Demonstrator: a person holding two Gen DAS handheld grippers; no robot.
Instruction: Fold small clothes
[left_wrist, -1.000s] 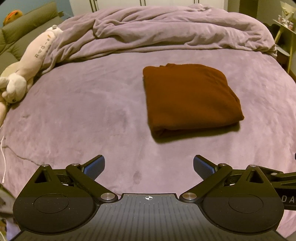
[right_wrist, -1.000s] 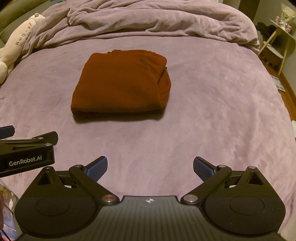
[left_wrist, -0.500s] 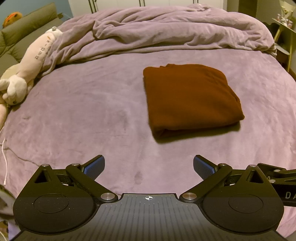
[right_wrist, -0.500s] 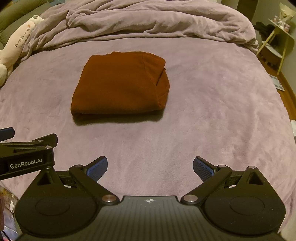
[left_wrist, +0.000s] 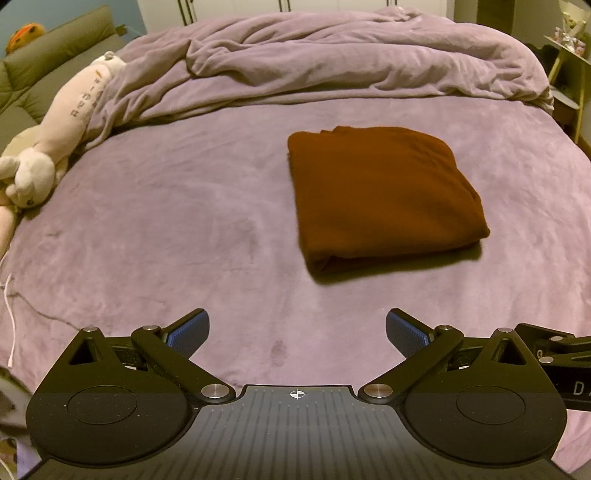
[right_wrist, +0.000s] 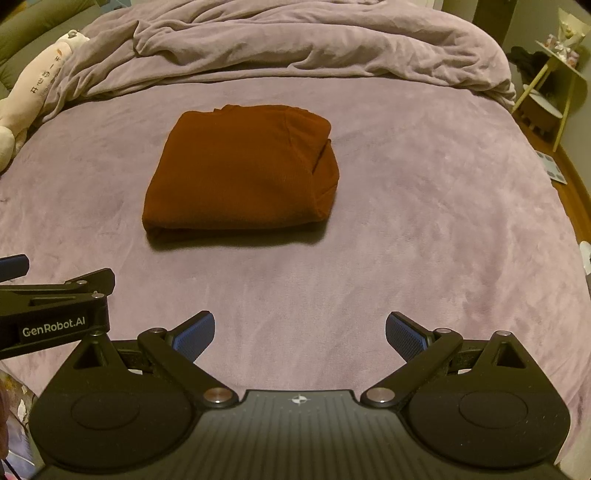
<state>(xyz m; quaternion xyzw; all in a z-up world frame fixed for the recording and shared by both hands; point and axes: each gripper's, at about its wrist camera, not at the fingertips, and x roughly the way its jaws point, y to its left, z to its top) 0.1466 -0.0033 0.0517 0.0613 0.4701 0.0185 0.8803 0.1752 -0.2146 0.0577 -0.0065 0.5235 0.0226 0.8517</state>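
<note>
A rust-brown garment (left_wrist: 380, 195) lies folded into a thick rectangle on the purple bed cover (left_wrist: 166, 221); the right wrist view shows the same garment (right_wrist: 240, 170) ahead and slightly left. My left gripper (left_wrist: 297, 330) hovers open near the bed's front, well short of the garment, nothing between its blue pads. My right gripper (right_wrist: 300, 332) is open too and holds nothing, also back from the garment. The left gripper's body (right_wrist: 55, 317) shows at the left edge of the right wrist view.
A bunched purple duvet (left_wrist: 351, 62) fills the back of the bed. A long plush toy (left_wrist: 55, 129) lies along the left edge beside a green sofa (left_wrist: 37, 74). A white cable (left_wrist: 11, 317) trails at front left. A small side table (right_wrist: 554, 85) stands right of the bed.
Both grippers have drawn back slightly from the garment, which sits a touch farther off in both views. The garment itself has not moved; both grippers stay open.
</note>
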